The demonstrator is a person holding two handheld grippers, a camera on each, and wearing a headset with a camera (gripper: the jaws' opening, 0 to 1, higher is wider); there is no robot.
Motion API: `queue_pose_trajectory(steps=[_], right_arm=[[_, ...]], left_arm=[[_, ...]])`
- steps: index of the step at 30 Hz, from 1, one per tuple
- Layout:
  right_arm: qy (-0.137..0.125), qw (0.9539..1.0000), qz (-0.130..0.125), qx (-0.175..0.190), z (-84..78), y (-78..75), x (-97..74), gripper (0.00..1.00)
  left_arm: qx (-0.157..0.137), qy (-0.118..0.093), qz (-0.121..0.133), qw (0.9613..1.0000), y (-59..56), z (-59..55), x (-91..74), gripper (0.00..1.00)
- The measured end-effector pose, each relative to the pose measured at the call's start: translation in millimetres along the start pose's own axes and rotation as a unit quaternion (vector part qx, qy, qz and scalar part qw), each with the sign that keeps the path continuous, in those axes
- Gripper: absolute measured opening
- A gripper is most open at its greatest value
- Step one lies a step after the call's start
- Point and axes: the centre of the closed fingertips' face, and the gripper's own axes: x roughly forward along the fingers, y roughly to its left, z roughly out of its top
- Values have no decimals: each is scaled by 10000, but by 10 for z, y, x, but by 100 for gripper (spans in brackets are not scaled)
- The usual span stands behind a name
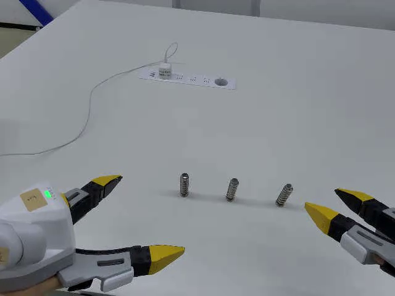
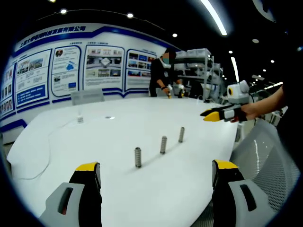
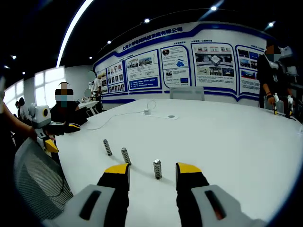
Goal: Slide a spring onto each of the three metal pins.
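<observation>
On the table (image 1: 278, 123), three pins (image 1: 232, 181) in a row (spring (image 1: 184, 185) on each), left gripper (image 1: 145, 216) and right gripper (image 1: 324, 201) both spread

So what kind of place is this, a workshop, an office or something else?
Probably a company or lab demonstration hall: a curved blue-and-white wall of printed display panels, a large white table with a white power strip, and a person in dark clothes working at the far side.
</observation>
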Motion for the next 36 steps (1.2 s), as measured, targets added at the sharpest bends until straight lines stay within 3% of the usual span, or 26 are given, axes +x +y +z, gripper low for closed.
queue_pose_trajectory(steps=[7, 12, 22, 36], right_arm=[[-102, 9998, -177, 55, -16, -18, -59, 40], [-286, 9993, -216, 82, 38, -37, -73, 39], [-278, 9992, -249, 118, -5, -93, -69, 39], [-219, 9993, -308, 34, -38, -143, -68, 39]], left_arm=[[-74, -234, 121, 9996, 70, 208, 52, 100], [-193, -389, 135, 9990, 59, 294, 106, 100], [-343, -439, 179, 9983, 72, 293, 107, 100], [-276, -421, 172, 9986, 60, 295, 119, 99]])
